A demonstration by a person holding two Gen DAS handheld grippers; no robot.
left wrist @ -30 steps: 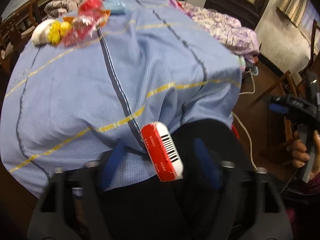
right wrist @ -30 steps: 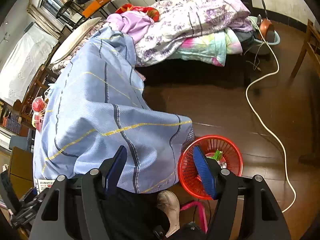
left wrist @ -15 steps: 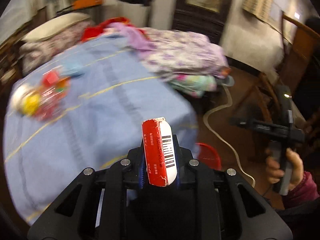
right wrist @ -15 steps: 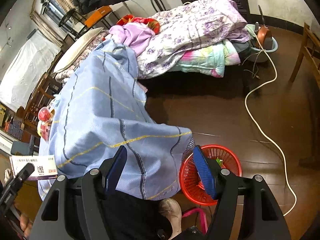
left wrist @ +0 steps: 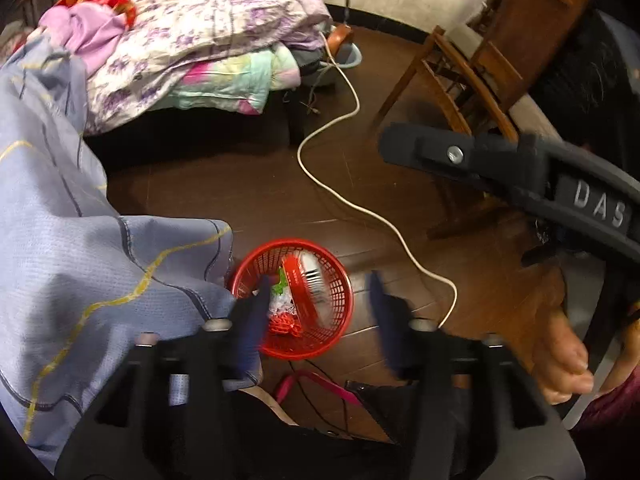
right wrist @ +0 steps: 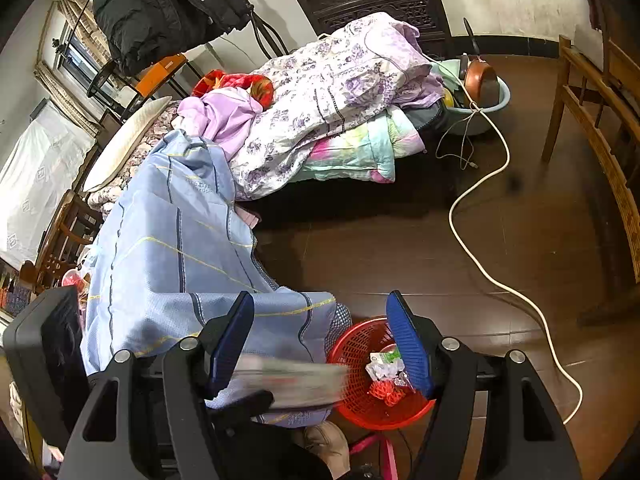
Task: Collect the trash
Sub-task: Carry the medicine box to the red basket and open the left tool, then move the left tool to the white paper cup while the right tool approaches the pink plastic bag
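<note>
Where the left gripper (left wrist: 316, 312) clamped the red-and-white carton (left wrist: 306, 280), its fingers have just opened — carton now inside the round red mesh basket (left wrist: 340, 304); right gripper (right wrist: 320, 344) fingers apart, empty.

A red and white carton (left wrist: 302, 284) with a black barcode is blurred, tilted, over the mouth of the red mesh basket (left wrist: 340, 300); whether it touches anything inside cannot be told. In the right wrist view it shows only as a pale smear (right wrist: 288, 384) at the basket's (right wrist: 352, 344) nine o'clock rim. The round basket stands upright on the dark floor, against the hanging blue cloth. Inside lie crumpled white paper (right wrist: 380, 368), a green and white wrapper (right wrist: 386, 357) and red netting (right wrist: 386, 392).
</note>
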